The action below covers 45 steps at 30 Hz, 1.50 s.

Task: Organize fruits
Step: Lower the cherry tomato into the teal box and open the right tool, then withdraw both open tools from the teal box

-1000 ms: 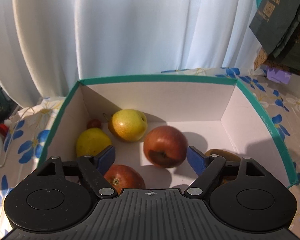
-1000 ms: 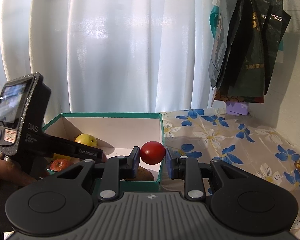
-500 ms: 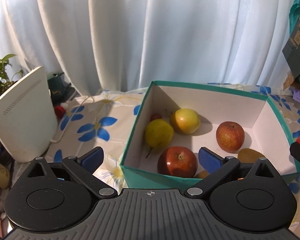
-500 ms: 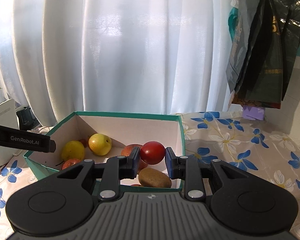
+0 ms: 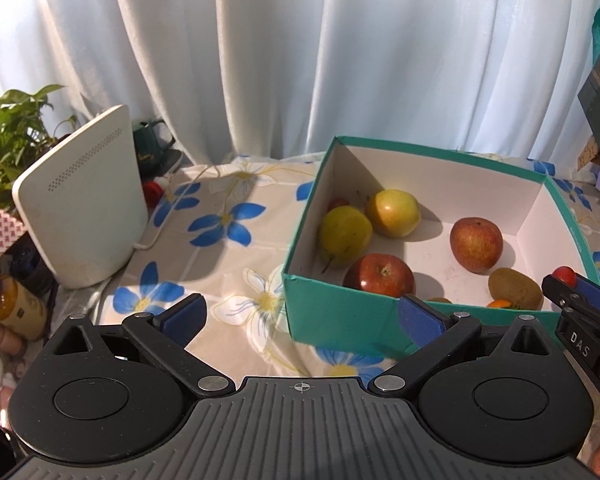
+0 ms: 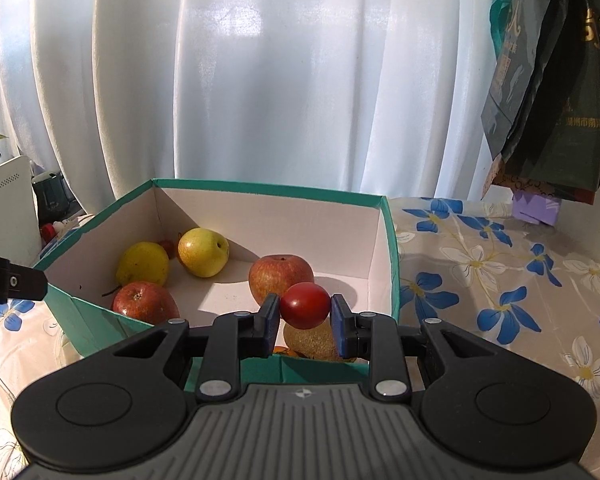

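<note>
My right gripper (image 6: 305, 318) is shut on a small red tomato (image 6: 305, 305), held over the near right corner of the teal box (image 6: 260, 190). Inside the box lie two red apples (image 6: 280, 276), two yellow pears (image 6: 202, 252), a brown kiwi (image 6: 312, 342) below the tomato and a small red fruit at the back. My left gripper (image 5: 300, 314) stands wide open and holds nothing, outside the box (image 5: 332, 316) near its left front corner. The right gripper's tip with the tomato (image 5: 564, 276) shows at the right edge of the left wrist view.
A white rounded device (image 5: 80, 196) with a cable stands left of the box, a plant (image 5: 8, 128) and dark mug (image 5: 152, 140) behind it. Jars (image 5: 12, 308) sit at the far left. Dark bags (image 6: 548, 92) hang at right. White curtains back the floral tablecloth (image 6: 500, 276).
My left gripper has drawn back out of the box, to the left and up, its jaws spreading wider. My right gripper carried the tomato from the box's right rim to over its inside.
</note>
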### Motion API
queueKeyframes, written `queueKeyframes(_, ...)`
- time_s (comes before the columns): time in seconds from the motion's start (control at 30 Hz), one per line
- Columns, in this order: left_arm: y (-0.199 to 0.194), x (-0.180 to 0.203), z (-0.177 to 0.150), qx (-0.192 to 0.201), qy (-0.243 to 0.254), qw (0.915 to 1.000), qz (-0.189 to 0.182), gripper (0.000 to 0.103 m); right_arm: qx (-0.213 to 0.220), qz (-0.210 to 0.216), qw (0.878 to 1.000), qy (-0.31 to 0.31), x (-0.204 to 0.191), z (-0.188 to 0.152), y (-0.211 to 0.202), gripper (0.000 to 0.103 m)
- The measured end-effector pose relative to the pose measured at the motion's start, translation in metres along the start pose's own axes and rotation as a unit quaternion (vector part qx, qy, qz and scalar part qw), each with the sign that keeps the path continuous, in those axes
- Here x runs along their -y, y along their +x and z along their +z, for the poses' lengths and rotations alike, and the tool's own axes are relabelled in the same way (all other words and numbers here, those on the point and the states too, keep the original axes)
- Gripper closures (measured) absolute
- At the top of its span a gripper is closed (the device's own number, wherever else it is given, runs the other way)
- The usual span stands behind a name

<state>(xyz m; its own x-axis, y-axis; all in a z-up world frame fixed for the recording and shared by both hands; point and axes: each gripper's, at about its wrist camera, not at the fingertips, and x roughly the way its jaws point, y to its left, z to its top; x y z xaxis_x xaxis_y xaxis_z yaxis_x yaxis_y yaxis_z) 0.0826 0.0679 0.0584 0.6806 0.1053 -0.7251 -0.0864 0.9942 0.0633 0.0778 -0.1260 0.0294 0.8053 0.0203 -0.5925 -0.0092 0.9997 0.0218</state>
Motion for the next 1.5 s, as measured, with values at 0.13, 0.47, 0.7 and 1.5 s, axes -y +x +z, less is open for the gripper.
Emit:
queueKeyframes(0.13,-0.008,-0.008,-0.005,-0.001,-0.010,1.0000,0.000,0.000,0.003,-0.003,1.000,0.006,0.002,-0.004,0.004,0.077)
queueKeyframes(0.47,-0.020,-0.015,-0.008,0.004,-0.012,0.9999,-0.001,0.000,0.005,-0.004,1.000,0.018,0.005,-0.006,0.005,0.077)
queueKeyframes(0.7,-0.024,-0.013,-0.008,0.007,-0.003,0.9999,-0.009,0.000,0.003,-0.010,1.000,0.014,0.004,-0.005,0.006,0.077)
queueKeyframes(1.5,-0.020,0.002,0.002,-0.003,0.024,0.9979,-0.060,0.000,-0.002,-0.017,1.000,0.010,-0.008,0.016,-0.046,0.000)
